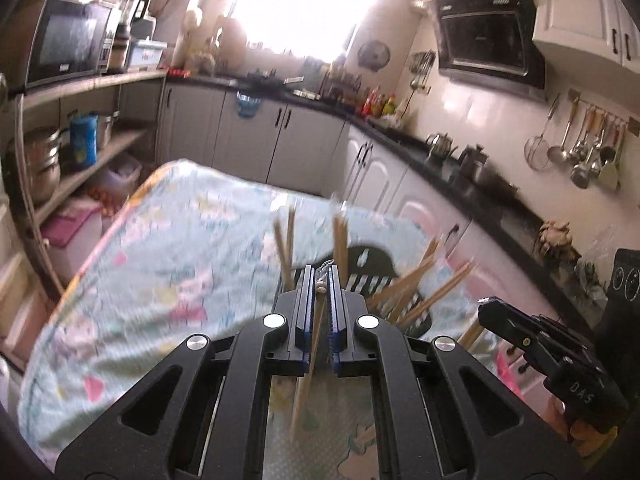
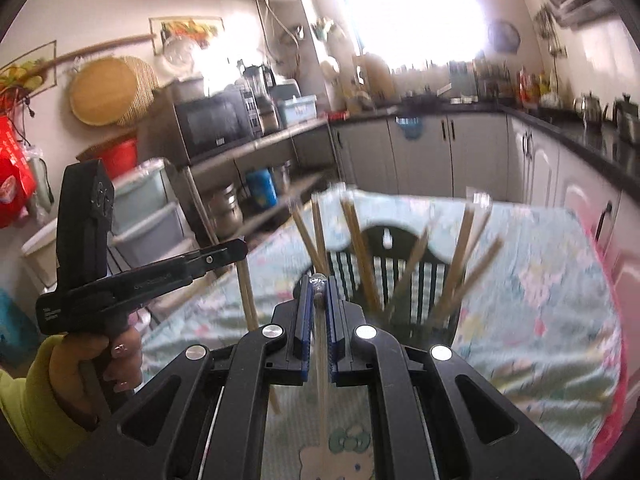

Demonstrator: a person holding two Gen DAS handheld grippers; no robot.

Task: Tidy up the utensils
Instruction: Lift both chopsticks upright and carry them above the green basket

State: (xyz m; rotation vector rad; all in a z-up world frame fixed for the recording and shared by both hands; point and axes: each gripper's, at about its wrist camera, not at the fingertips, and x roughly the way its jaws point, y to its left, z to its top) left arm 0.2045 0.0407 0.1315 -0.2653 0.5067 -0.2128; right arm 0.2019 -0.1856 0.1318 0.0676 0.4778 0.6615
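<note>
Over the patterned table [image 1: 132,280], both grippers pinch chopsticks.
Left gripper [image 1: 319,274] clamps one chopstick [image 1: 306,376], right gripper [image 2: 319,280] another [image 2: 322,364]; lower centre, the dark holder [image 2: 404,276] bristles with more.

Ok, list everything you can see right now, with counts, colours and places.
Chopstick holder: one, dark green slotted, on the table ahead of both grippers.
Chopsticks in holder: several, tan wood, leaning outward; blur hides the exact count.
Held chopsticks: one in each gripper, tan, hanging down between the jaws.
Tablecloth: one, pale green cartoon print, covering the table.
Microwave: one, dark, on the shelf.
Kettle: one, metallic, on the black counter.
Hanging ladles: a row, metal, on the wall rail.
Left hand-held gripper: black, shut on a chopstick.
Right hand-held gripper: black, shut on a chopstick.
</note>
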